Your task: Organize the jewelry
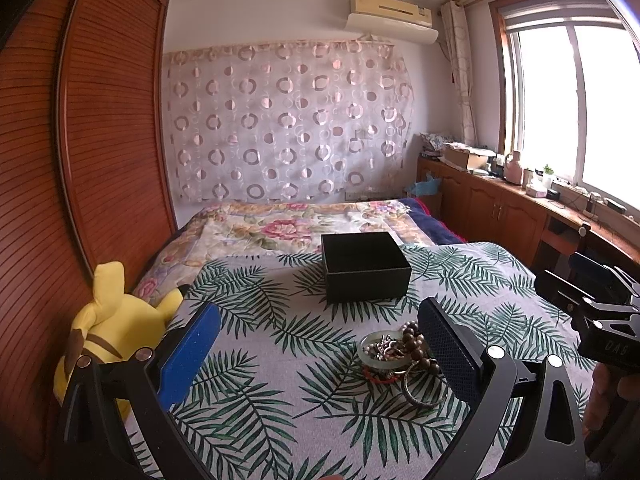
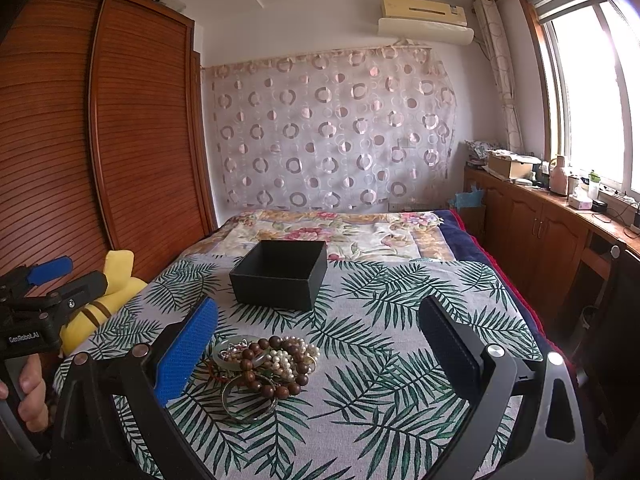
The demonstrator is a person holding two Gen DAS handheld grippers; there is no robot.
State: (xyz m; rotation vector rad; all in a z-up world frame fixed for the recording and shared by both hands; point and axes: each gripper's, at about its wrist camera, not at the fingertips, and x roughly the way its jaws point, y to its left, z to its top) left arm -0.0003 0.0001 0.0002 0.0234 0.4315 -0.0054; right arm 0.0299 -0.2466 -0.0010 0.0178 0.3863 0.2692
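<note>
A pile of jewelry (image 2: 266, 364) lies on the leaf-print cloth (image 2: 380, 380): brown wooden beads, pearls, a pale green bangle and a silver bangle. In the left wrist view the same jewelry pile (image 1: 394, 354) lies just left of the right finger. Farther back stands an open black box (image 2: 280, 276), also seen as the black box (image 1: 365, 266) in the left view. My left gripper (image 1: 320, 344) is open above the cloth with nothing between its fingers. My right gripper (image 2: 318, 348) is open too, the pile by its left blue pad.
A yellow plush toy (image 1: 116, 320) sits at the cloth's left edge beside a wooden wardrobe (image 1: 80, 140). A floral bedspread (image 2: 320, 232) lies beyond the box. Wooden cabinets (image 2: 540, 240) with clutter run under the window on the right. A hand (image 2: 28, 396) holds the left gripper's handle.
</note>
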